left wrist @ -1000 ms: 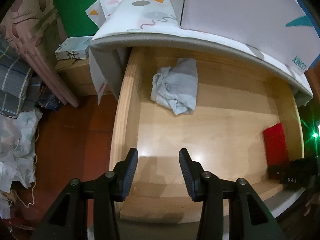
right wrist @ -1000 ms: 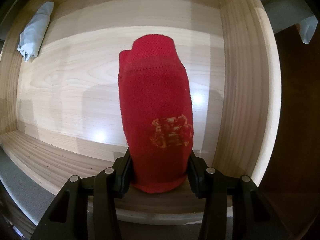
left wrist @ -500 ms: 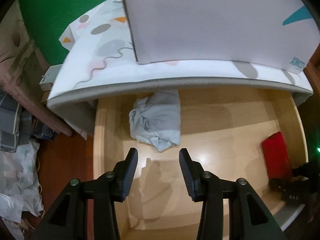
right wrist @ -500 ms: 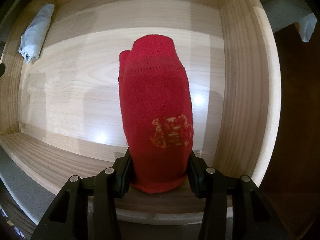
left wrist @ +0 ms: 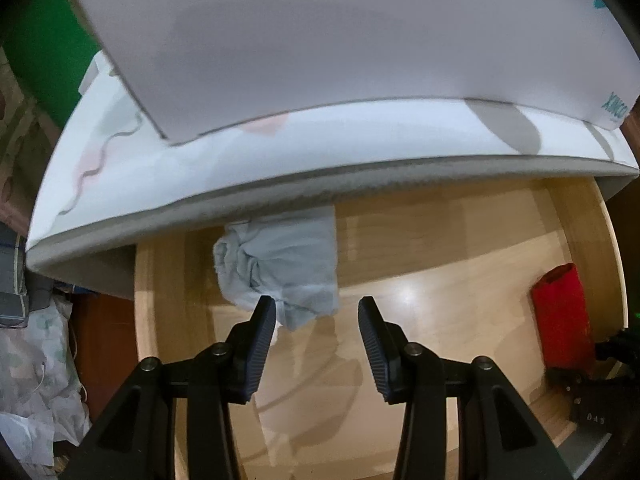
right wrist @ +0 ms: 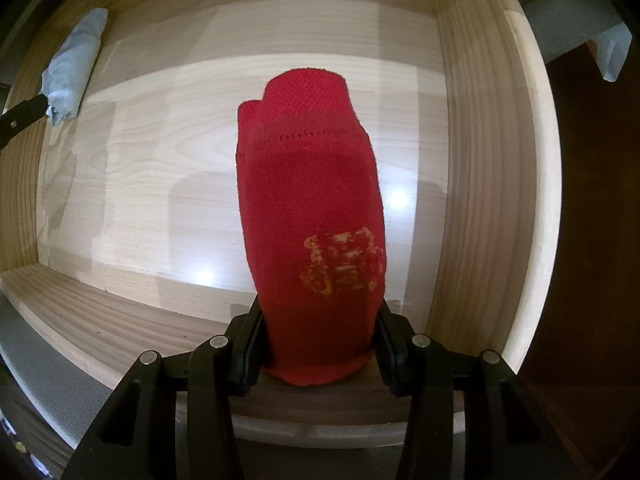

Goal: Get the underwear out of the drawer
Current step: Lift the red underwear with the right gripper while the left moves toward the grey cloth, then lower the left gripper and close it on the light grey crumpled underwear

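A crumpled pale grey underwear (left wrist: pixel 280 264) lies at the back left of the open wooden drawer (left wrist: pixel 440 240), partly under the mattress edge. My left gripper (left wrist: pixel 317 312) hovers just in front of it, open, with the cloth's lower tip near the left fingertip and nothing between the pads. My right gripper (right wrist: pixel 319 320) points down into the drawer's right end and is shut on a folded red garment (right wrist: pixel 312 200) with a gold print. In the right wrist view the grey underwear (right wrist: pixel 74 68) shows at far left, with a left finger (right wrist: pixel 20 118) beside it.
A mattress with a patterned sheet (left wrist: pixel 180 168) overhangs the drawer's back, and a white box (left wrist: pixel 320 40) rests on it. The drawer's right wall (right wrist: pixel 480 160) stands close to the red garment (left wrist: pixel 560 320). Cloth piles (left wrist: pixel 36 360) lie on the dark floor at left.
My left gripper has moved forward toward the grey underwear, which now lies right at its fingertips; a left finger has come into the right wrist view. The right gripper has kept still.
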`<action>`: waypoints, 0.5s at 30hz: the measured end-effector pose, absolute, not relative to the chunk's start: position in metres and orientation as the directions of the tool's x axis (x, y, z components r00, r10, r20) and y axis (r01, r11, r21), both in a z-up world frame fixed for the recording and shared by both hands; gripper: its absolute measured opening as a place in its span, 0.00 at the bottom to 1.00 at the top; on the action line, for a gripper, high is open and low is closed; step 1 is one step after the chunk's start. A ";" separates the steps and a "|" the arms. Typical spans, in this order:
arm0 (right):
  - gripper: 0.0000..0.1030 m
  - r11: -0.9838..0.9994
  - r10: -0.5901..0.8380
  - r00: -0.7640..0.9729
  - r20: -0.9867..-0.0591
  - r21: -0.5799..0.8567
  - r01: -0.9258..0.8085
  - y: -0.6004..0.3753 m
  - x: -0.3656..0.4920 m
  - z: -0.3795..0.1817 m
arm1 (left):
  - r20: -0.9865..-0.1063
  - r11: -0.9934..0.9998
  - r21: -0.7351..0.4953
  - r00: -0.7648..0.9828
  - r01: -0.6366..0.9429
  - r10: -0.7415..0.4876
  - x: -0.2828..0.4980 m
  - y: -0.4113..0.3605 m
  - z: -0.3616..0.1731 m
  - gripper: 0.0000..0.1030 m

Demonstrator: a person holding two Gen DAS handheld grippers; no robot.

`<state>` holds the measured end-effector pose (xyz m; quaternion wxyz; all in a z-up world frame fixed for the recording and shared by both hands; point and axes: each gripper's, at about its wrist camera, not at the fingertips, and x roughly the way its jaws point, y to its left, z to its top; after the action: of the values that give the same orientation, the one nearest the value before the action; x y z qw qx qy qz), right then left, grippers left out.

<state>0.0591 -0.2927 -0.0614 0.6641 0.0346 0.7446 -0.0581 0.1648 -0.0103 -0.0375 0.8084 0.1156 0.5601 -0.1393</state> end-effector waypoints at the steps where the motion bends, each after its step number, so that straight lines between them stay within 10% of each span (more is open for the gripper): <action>1: 0.42 0.991 -0.026 -0.115 -0.993 -0.041 0.128 -0.293 0.059 -0.061 | -0.939 0.935 0.028 0.330 0.354 -0.097 0.166 -0.011 -0.039 0.42; 15: 0.42 0.991 -0.024 -0.115 -0.993 -0.039 0.128 -0.290 0.064 -0.064 | -0.957 0.939 -0.017 0.268 0.342 -0.115 0.196 -0.006 -0.049 0.42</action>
<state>0.0636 -0.2902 -0.0638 0.6644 0.0349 0.7443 -0.0575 0.1957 -0.0059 -0.0492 0.7902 0.0967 0.5876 -0.1447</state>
